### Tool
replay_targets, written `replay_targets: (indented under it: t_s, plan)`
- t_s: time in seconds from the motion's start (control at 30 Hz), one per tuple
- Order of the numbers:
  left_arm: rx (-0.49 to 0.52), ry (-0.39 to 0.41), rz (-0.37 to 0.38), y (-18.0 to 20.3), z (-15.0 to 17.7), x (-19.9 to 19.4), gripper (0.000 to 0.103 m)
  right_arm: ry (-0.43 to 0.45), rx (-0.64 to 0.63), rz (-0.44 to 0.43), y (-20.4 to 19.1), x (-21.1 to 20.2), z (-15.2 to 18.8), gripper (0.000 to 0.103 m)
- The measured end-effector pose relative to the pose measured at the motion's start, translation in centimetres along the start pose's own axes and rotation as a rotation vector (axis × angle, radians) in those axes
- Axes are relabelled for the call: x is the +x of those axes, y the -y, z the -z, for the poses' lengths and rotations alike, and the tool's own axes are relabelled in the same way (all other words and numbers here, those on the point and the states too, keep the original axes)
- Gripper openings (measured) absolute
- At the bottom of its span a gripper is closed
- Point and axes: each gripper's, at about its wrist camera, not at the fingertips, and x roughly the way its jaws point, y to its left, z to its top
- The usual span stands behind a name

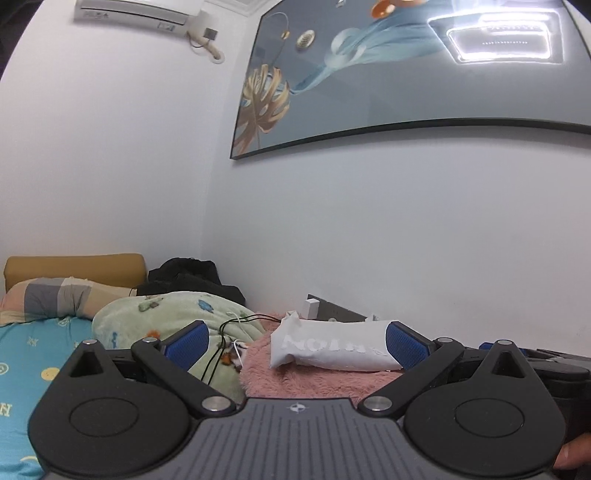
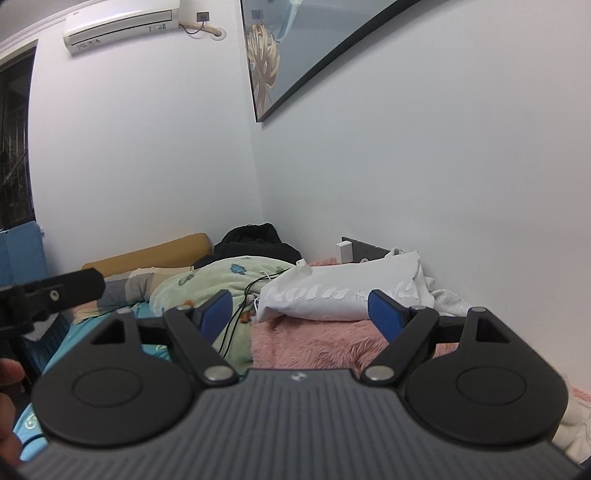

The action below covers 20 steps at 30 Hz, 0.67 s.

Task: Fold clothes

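Both tongs spread, empty; folded white shirt point(image 1: 332, 347) lies lettering-up on pink blanket point(image 1: 314, 380).

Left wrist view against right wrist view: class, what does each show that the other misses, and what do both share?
Only the left wrist view shows the bright rectangular ceiling-light reflection in the framed picture's glass. Only the right wrist view shows the dark barred window and the white fuzzy cloth behind the bag. Both show the white printed fabric bag on the pink fluffy blanket, the pale green patterned quilt, the white wall air conditioner, and open blue-padded grippers: left gripper, right gripper.
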Motion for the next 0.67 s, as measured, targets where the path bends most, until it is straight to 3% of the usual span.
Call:
replay_targets:
  t_s: [0.33, 0.67]
  plan:
    - [-0.045, -0.01, 0.002, -1.5, 0.1, -0.7, 0.103, 0.008, -0.019, 0.001, -0.7, -0.7, 0.6, 0.082]
    - [-0.02, -0.019, -0.026, -1.4, 0.2, -1.2, 0.103, 0.013, -0.048, 0.015, -1.1, -1.3, 0.4, 0.082]
